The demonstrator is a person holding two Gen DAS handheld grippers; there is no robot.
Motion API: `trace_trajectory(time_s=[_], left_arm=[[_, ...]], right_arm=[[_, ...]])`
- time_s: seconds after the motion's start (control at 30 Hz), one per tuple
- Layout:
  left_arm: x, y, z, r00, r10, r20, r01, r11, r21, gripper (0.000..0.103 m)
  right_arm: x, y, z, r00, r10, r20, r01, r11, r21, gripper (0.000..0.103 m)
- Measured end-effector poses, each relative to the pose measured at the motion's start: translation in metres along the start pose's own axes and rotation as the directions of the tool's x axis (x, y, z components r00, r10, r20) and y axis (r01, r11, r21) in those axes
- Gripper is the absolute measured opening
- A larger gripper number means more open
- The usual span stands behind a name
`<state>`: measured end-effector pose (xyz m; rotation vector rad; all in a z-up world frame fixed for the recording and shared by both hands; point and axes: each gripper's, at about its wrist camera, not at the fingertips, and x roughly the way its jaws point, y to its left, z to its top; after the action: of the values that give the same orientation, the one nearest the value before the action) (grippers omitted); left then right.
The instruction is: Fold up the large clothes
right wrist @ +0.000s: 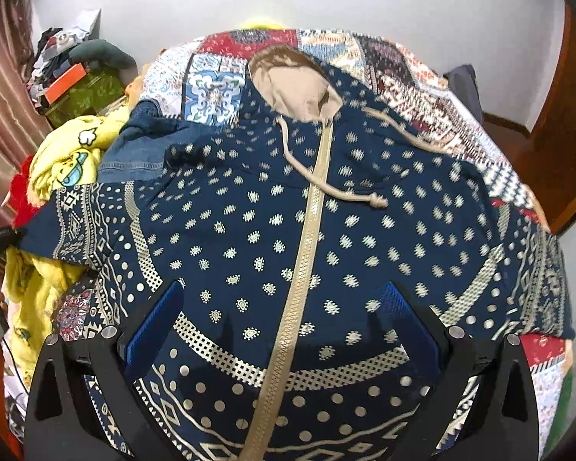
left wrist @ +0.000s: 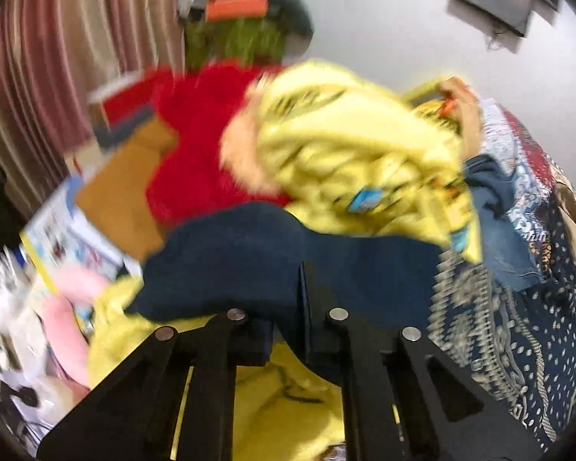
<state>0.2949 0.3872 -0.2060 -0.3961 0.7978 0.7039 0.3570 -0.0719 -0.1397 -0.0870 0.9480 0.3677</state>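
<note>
The hoodie (right wrist: 311,230) lies flat and face up on the quilt (right wrist: 403,73), zipper (right wrist: 307,238) running straight away from the right gripper (right wrist: 280,330), hood (right wrist: 292,84) at the far end, so its long axis lines up with the fingers. That gripper hovers over the hem with its fingers wide apart and empty, either side of the zipper. The left gripper (left wrist: 288,307), off at the left sleeve, is clamped on dark blue cloth (left wrist: 288,265), likely that sleeve's end; so the left looks placed to carry the sleeve across.
</note>
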Motion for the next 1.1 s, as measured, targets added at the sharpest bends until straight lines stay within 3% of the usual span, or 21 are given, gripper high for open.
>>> trace_trajectory(time_s=[0.1, 0.17, 0.23, 0.37, 0.5, 0.63, 0.8, 0.93, 1.1], left_arm=[[-0.03, -0.027, 0.015, 0.997, -0.044, 0.058, 0.042, 0.999, 0.03, 0.009], [-0.046, -0.035, 0.019, 0.992, -0.101, 0.079, 0.099, 0.995, 0.034, 0.002], [-0.063, -0.052, 0.026, 0.98, -0.168, 0.11, 0.164, 0.985, 0.049, 0.002], [-0.107, -0.11, 0.037, 0.945, -0.276, 0.175, 0.251, 0.956, 0.155, 0.002], [-0.139, -0.177, 0.033, 0.89, -0.428, 0.157, 0.382, 0.888, 0.254, 0.002], [-0.157, -0.251, 0.011, 0.84, -0.538, 0.076, 0.484, 0.805, 0.343, 0.002], [-0.159, -0.339, -0.043, 0.781, -0.616, -0.104, 0.596, 0.684, 0.421, 0.002], [-0.144, -0.391, -0.103, 0.752, -0.596, -0.283, 0.653, 0.612, 0.445, 0.002], [-0.119, -0.423, -0.169, 0.743, -0.497, -0.449, 0.669, 0.575, 0.471, 0.002]], right_arm=[[-0.011, -0.002, 0.001, 1.0, -0.011, 0.028, 0.011, 1.0, -0.022, 0.102], [-0.02, -0.005, 0.001, 0.998, -0.02, 0.052, 0.022, 0.999, -0.037, 0.102], [-0.027, -0.007, 0.0, 0.997, -0.028, 0.072, 0.032, 0.998, -0.048, 0.102], [-0.039, -0.014, -0.001, 0.993, -0.047, 0.107, 0.054, 0.996, -0.067, 0.102], [-0.049, -0.022, -0.002, 0.988, -0.063, 0.141, 0.074, 0.994, -0.08, 0.102], [-0.056, -0.033, -0.006, 0.983, -0.094, 0.159, 0.109, 0.99, -0.09, 0.102], [-0.062, -0.06, -0.017, 0.978, -0.142, 0.156, 0.155, 0.985, -0.075, 0.102], [-0.064, -0.084, -0.027, 0.978, -0.165, 0.128, 0.171, 0.985, -0.036, 0.102], [-0.065, -0.112, -0.042, 0.978, -0.192, 0.084, 0.192, 0.981, 0.007, 0.103]])
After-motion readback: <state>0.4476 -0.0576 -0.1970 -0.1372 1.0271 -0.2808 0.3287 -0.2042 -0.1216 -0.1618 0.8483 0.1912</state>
